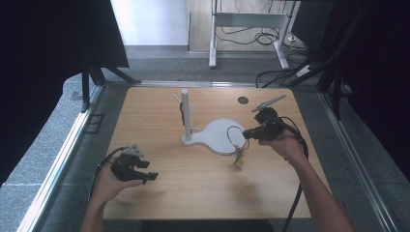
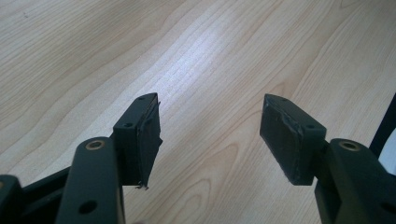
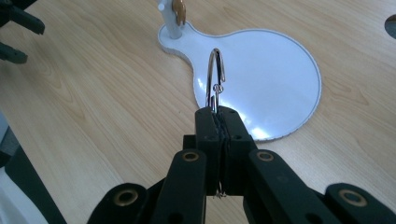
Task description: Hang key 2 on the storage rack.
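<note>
A white stand with an upright pegged post (image 1: 185, 116) and a round flat base (image 1: 220, 136) sits mid-table. My right gripper (image 1: 246, 134) hovers over the base's right edge, shut on a thin metal key ring (image 1: 235, 136); small keys or tags (image 1: 239, 158) dangle below it. In the right gripper view the ring (image 3: 215, 77) stands up out of the closed pads (image 3: 218, 125), with the base (image 3: 266, 74) and the post's foot (image 3: 172, 23) beyond. My left gripper (image 1: 147, 170) rests near the table's front left, open and empty, its pads (image 2: 147, 135) apart over bare wood.
The wooden table (image 1: 203, 188) has a dark round hole (image 1: 242, 100) at the back right. Cables trail from both grippers. Metal rails run along both sides of the table, and desk legs and cables lie on the floor beyond it.
</note>
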A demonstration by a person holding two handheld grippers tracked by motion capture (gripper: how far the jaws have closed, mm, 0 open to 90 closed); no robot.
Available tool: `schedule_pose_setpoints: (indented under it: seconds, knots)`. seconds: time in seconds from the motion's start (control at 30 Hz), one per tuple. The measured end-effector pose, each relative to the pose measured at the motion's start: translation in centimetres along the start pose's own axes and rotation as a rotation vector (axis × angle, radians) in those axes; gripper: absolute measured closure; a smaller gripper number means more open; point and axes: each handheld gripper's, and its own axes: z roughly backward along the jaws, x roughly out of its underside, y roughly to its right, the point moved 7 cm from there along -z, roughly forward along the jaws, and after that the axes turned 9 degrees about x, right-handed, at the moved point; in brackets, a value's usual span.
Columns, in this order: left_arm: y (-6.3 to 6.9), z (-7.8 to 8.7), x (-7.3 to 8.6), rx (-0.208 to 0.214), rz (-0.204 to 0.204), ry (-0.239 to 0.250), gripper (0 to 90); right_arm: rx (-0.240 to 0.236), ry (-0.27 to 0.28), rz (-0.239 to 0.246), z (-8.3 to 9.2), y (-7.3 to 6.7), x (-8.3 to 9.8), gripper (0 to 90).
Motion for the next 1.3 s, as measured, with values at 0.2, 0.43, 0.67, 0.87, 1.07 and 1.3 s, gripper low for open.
schedule_pose_setpoints:
  seconds: [0.2,0.43,0.67,0.87,1.07,1.3]
  knots:
    - [0.0,0.2,0.0,-0.001,0.0,0.004,38.9,-0.007,0.019,0.0,0.1,-0.2,-1.3,88.5]
    - [0.0,0.2,0.0,-0.001,0.0,0.006,38.9,-0.013,0.044,0.001,0.5,-0.4,-2.7,88.5]
    - [-0.2,0.3,0.1,0.001,0.006,0.01,38.9,-0.01,0.056,-0.005,0.6,-0.1,-3.7,88.5]
    - [-0.2,0.3,0.1,0.004,0.017,0.018,38.9,-0.014,0.065,-0.011,0.5,0.1,-4.4,88.6]
    - [-0.2,0.3,0.1,0.006,0.016,0.02,38.9,-0.014,0.073,-0.016,0.4,0.3,-5.0,88.6]
    - [-0.2,0.3,0.1,0.008,0.016,0.02,38.9,-0.017,0.077,-0.017,0.5,0.4,-5.8,88.6]
